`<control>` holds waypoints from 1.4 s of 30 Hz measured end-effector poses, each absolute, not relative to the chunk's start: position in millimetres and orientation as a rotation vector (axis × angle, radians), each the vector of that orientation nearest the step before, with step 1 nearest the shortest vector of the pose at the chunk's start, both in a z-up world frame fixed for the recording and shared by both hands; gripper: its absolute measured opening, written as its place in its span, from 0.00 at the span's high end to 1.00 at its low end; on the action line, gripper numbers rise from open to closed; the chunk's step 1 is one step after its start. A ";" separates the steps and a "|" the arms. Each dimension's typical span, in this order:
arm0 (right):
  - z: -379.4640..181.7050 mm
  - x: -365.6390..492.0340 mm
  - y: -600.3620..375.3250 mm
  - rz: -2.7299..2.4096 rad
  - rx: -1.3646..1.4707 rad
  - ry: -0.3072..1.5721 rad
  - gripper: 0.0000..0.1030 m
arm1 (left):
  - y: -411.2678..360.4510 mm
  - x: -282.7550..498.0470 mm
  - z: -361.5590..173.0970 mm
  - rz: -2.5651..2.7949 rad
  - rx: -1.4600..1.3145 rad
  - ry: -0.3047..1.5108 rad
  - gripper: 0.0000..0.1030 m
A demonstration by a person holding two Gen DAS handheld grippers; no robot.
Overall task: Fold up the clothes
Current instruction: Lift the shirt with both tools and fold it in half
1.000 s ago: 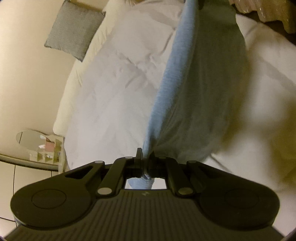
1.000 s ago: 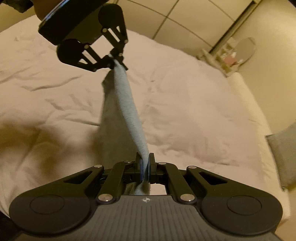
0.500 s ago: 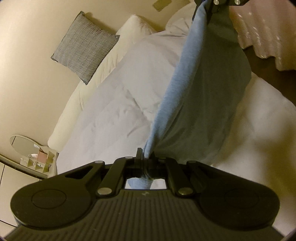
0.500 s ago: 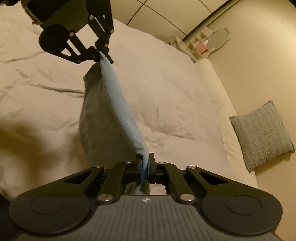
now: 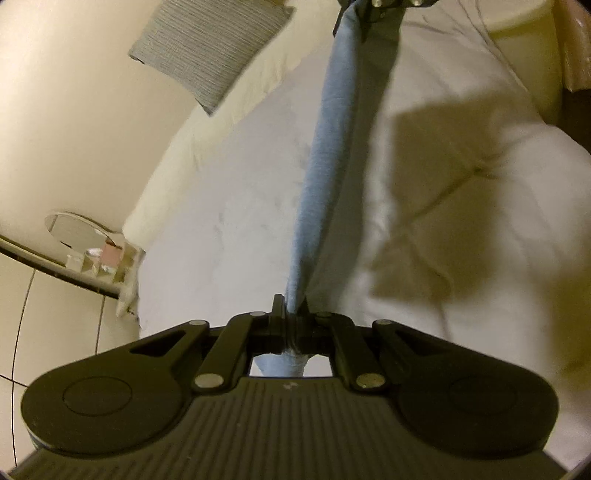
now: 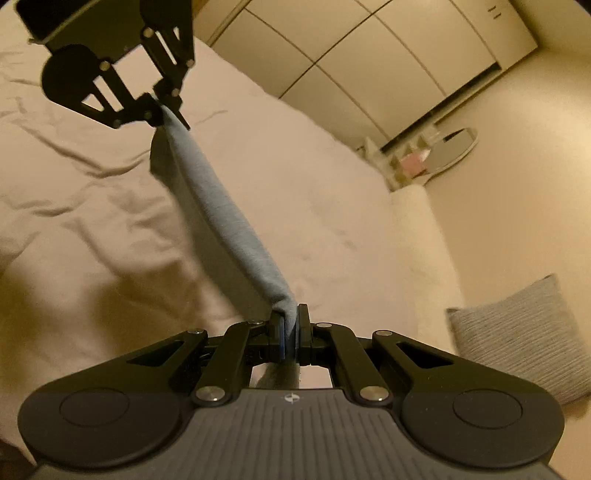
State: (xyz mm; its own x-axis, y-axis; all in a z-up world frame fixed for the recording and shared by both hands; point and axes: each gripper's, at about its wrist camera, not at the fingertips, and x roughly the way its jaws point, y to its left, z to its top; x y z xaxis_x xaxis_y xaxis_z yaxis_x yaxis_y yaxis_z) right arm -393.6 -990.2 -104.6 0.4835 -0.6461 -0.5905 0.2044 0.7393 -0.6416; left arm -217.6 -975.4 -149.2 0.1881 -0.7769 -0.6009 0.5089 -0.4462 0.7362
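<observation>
1. Left claw (image 5: 291,314) sits at the bottom of its own view, its two black fingers pressed together on one end of a light blue garment (image 5: 325,155); a little of the cloth pokes out behind the fingers.
2. Right claw (image 6: 290,319) is likewise clamped on the other end of the same garment (image 6: 229,218), with a dark bit of fabric showing behind the closed fingers.
3. Between the two claws the garment runs as a taut, narrow band held in the air, its upper edge lit blue and the rest of the cloth hanging below in shadow.
4. From the right wrist view the left claw (image 6: 168,107) shows at the far end of the band, top left; from the left wrist view the right claw (image 5: 364,16) shows at the top edge.
5. Beneath the garment lies a bed with a wrinkled white duvet (image 5: 229,221), and a dark shadow falls on the duvet to one side of the cloth.
6. A grey textured cushion (image 5: 212,48) leans against the beige wall (image 5: 74,110) at the bed's edge.
7. Farther off, beside the bed's corner, stands a small round mirror (image 6: 452,149) with a few small items near it, too blurred to name.
8. Pale cupboard doors (image 6: 388,62) close the background in the right wrist view.
</observation>
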 end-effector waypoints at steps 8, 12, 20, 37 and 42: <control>-276.0 -412.5 -955.0 -0.429 -0.495 1.079 1.00 | -926.9 -254.6 -315.2 -1.513 1.503 -0.100 0.96; -316.3 -420.8 -931.9 -0.487 -0.555 1.046 1.00 | -909.2 -256.3 -333.8 -1.484 1.439 -0.185 0.95; -364.3 -428.1 -923.3 -0.617 -0.773 1.015 0.94 | -875.2 -260.6 -370.3 -1.421 1.314 -0.349 0.93; -394.0 -427.5 -930.5 -0.764 -0.759 0.969 0.98 | -872.4 -270.2 -394.8 -1.360 1.268 -0.431 0.95; -394.8 -425.2 -934.1 -0.761 -0.761 0.974 0.98 | -866.3 -268.6 -398.0 -1.310 1.313 -0.462 0.90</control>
